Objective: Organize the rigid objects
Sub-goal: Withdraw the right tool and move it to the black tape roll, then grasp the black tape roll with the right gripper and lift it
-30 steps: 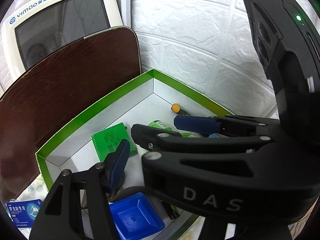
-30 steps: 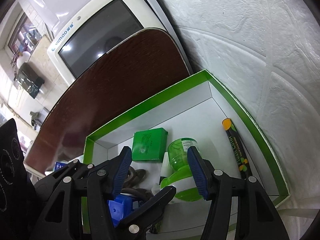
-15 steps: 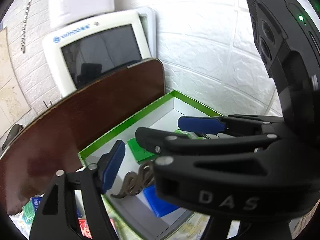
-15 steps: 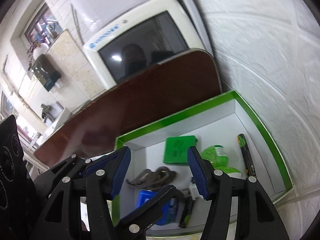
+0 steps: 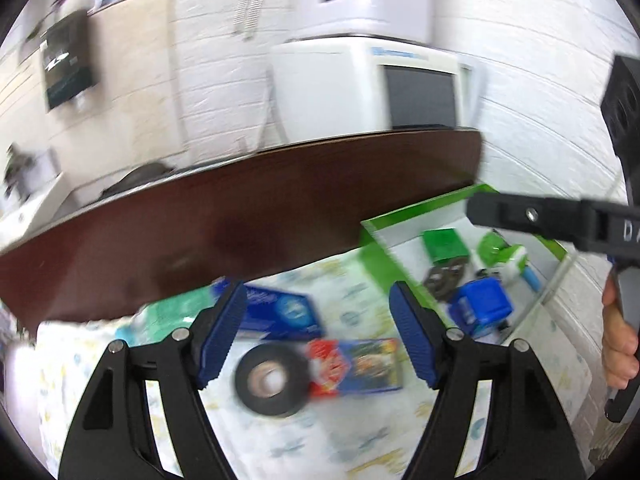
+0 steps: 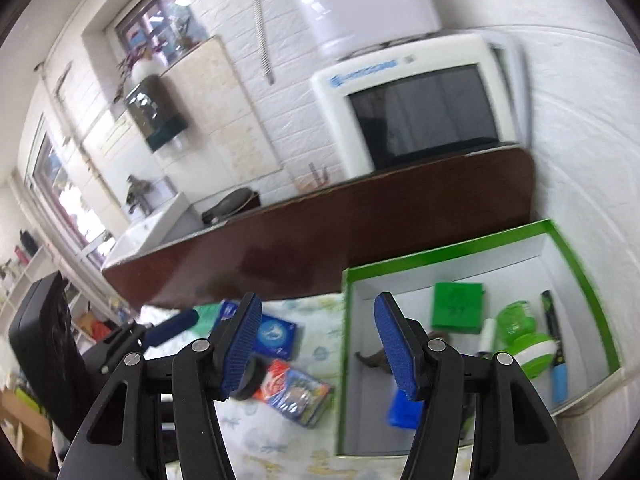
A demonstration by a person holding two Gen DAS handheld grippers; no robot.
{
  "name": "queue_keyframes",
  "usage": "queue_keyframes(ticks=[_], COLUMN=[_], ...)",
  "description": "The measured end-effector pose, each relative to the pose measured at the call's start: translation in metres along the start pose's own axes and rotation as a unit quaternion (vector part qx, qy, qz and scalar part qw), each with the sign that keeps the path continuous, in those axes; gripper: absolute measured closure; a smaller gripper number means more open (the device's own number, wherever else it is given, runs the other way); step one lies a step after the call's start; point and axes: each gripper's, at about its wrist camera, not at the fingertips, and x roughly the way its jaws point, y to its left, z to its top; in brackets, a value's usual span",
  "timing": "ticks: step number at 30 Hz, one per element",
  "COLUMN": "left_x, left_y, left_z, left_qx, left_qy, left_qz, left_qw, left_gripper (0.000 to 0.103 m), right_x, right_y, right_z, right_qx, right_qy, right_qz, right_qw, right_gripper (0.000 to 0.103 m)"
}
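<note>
My left gripper [image 5: 316,336] is open and holds nothing. It hangs over a black tape roll [image 5: 272,380], a red-and-blue pack [image 5: 352,366] and a blue box [image 5: 276,312] on the patterned cloth. The green-rimmed box [image 5: 400,272] lies to its right and holds a green carton [image 5: 444,244], a green bottle [image 5: 500,252], a blue square piece [image 5: 484,308] and a dark metal item [image 5: 446,276]. My right gripper [image 6: 318,350] is also open and empty. It hovers near the left rim of the green-rimmed box [image 6: 440,252]. The tape roll [image 6: 250,380] shows behind its left finger.
A dark brown board [image 5: 240,216] stands along the back of the cloth, and a white monitor [image 5: 400,92] rises behind it. A white textured wall [image 6: 580,120] runs along the right of the box. A hand [image 5: 620,336] grips the right tool.
Both grippers have pulled back out of the box and swung left, bringing the cloth, tape roll and packs into view. The left jaws now stand wider. The right jaws look unchanged.
</note>
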Motion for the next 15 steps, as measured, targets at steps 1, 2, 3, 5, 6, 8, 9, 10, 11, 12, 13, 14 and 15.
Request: queue_keyframes(ticks=[1, 2, 3, 5, 6, 8, 9, 10, 11, 12, 13, 14, 15], left_x=[-0.004, -0.006, -0.007, -0.011, -0.011, -0.009, -0.007, -0.003, 0.003, 0.008, 0.013, 0.017, 0.022], left_y=[0.011, 0.022, 0.031, 0.048, 0.054, 0.067, 0.073, 0.077, 0.082, 0.085, 0.09, 0.094, 0.098], left_z=[-0.005, -0.01, -0.014, -0.024, -0.03, -0.041, -0.046, -0.051, -0.055, -0.058, -0.062, -0.065, -0.067], left_qx=[-0.012, -0.024, -0.034, -0.05, -0.056, -0.069, -0.077, -0.084, -0.092, -0.101, -0.114, -0.125, -0.134], left_qy=[0.001, 0.002, 0.003, 0.008, 0.012, 0.024, 0.03, 0.037, 0.045, 0.051, 0.058, 0.064, 0.068], left_qz=[0.006, 0.01, 0.014, 0.018, 0.019, 0.021, 0.021, 0.022, 0.019, 0.016, 0.01, 0.003, -0.006], left_qw=[0.9999, 0.9997, 0.9993, 0.9986, 0.9982, 0.9971, 0.9964, 0.9955, 0.9945, 0.9934, 0.9918, 0.9901, 0.9886], left_gripper=[0.03, 0.03, 0.03, 0.03, 0.03, 0.03, 0.03, 0.03, 0.032, 0.032, 0.032, 0.034, 0.035], right_x=[0.006, 0.013, 0.02, 0.034, 0.042, 0.058, 0.068, 0.075, 0.086, 0.094, 0.104, 0.112, 0.119], right_y=[0.008, 0.016, 0.024, 0.038, 0.045, 0.057, 0.062, 0.065, 0.068, 0.069, 0.071, 0.072, 0.074], right_z=[-0.002, -0.006, -0.009, -0.016, -0.019, -0.028, -0.033, -0.038, -0.043, -0.047, -0.052, -0.056, -0.06], right_qx=[-0.006, -0.012, -0.018, -0.029, -0.034, -0.042, -0.044, -0.044, -0.042, -0.039, -0.034, -0.031, -0.029], right_qy=[0.009, 0.018, 0.028, 0.047, 0.056, 0.076, 0.088, 0.098, 0.113, 0.123, 0.137, 0.146, 0.154], right_qz=[0.003, 0.006, 0.008, 0.011, 0.012, 0.009, 0.008, 0.006, 0.004, 0.002, -0.003, -0.006, -0.01], right_qw=[1.0, 1.0, 0.999, 0.998, 0.998, 0.996, 0.995, 0.994, 0.993, 0.992, 0.99, 0.989, 0.988], right_gripper=[0.042, 0.042, 0.042, 0.042, 0.042, 0.042, 0.042, 0.042, 0.042, 0.042, 0.042, 0.042, 0.042])
